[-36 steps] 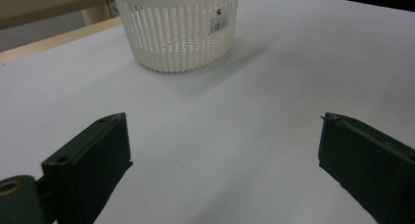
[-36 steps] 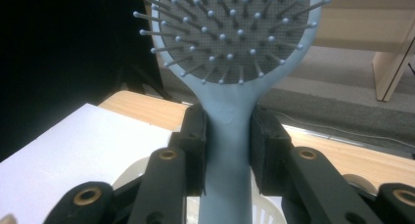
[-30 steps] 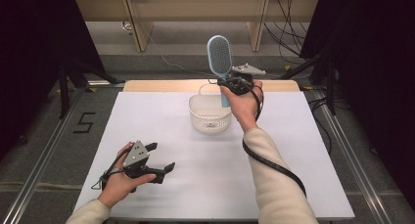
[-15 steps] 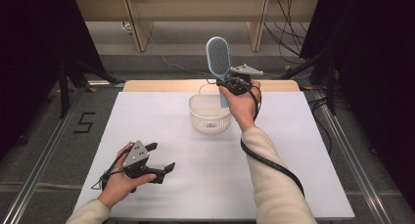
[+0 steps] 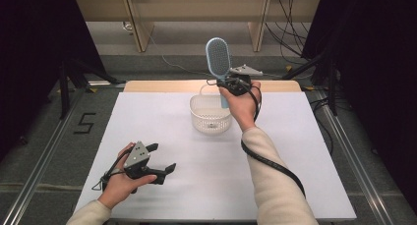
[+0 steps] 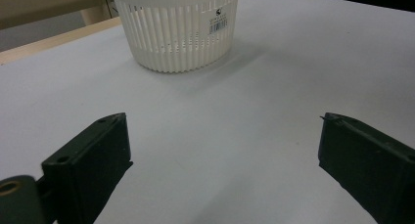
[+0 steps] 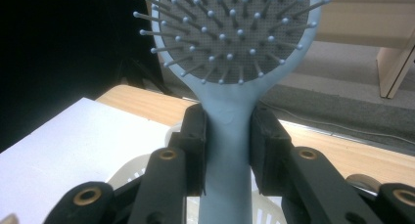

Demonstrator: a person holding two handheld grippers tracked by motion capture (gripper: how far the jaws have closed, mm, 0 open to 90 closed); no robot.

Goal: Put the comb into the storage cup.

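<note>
Clamping hairbrush [image 7: 227, 136] upright over basket [image 5: 210, 118] rim, right claw [image 5: 227, 82], left claw [image 5: 162, 158] wide on open table [image 5: 295, 161]

White table [image 5: 147, 117], wooden far edge [image 5: 157, 85]

The hairbrush [image 7: 226, 136] looks like smooth matt pale-blue plastic, its pins ball-tipped on a finely textured grey pad. Beneath it, the basket [image 6: 176, 31] is slatted, slightly glossy white plastic. Beneath that, the table [image 5: 147, 117] is matt white.
</note>
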